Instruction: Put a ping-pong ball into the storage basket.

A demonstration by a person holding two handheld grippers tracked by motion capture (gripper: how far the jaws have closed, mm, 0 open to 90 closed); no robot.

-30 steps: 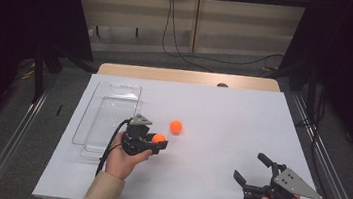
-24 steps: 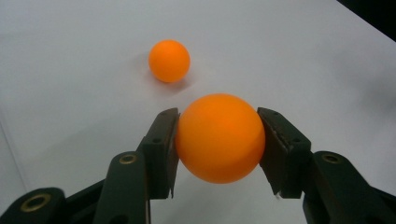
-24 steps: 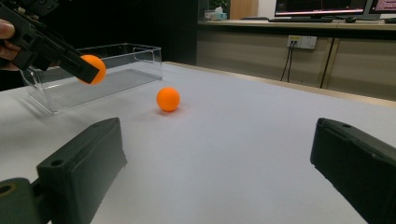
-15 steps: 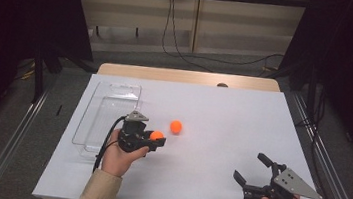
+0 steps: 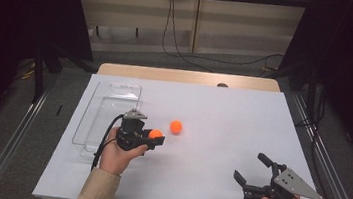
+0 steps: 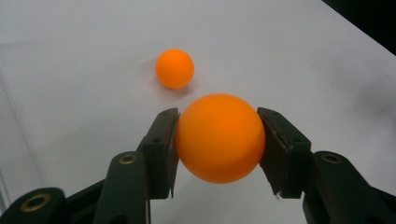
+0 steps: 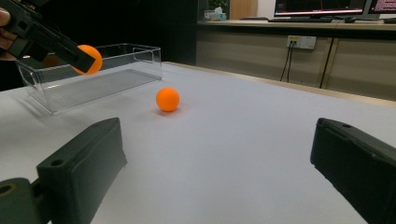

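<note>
My left gripper (image 5: 156, 138) is shut on an orange ball (image 5: 155, 134), held a little above the white table. In the left gripper view the held orange ball (image 6: 219, 137) sits squeezed between both pads. A second orange ball (image 5: 176, 126) (image 6: 174, 68) (image 7: 167, 99) rests on the table just beyond it. Off to the left in the right gripper view, the held orange ball (image 7: 89, 59) hangs in front of the clear bin. My right gripper (image 5: 255, 172) rests open near the table's front right corner, nothing between its jaws.
A clear plastic bin (image 5: 107, 114) (image 7: 88, 74) stands on the left part of the white table (image 5: 223, 115), just left of my left hand. Cables and a wooden wall lie beyond the table's far edge.
My left gripper has lifted slightly with the orange ball and shifted a little toward the bin. The right gripper and the loose ball have stayed put.
</note>
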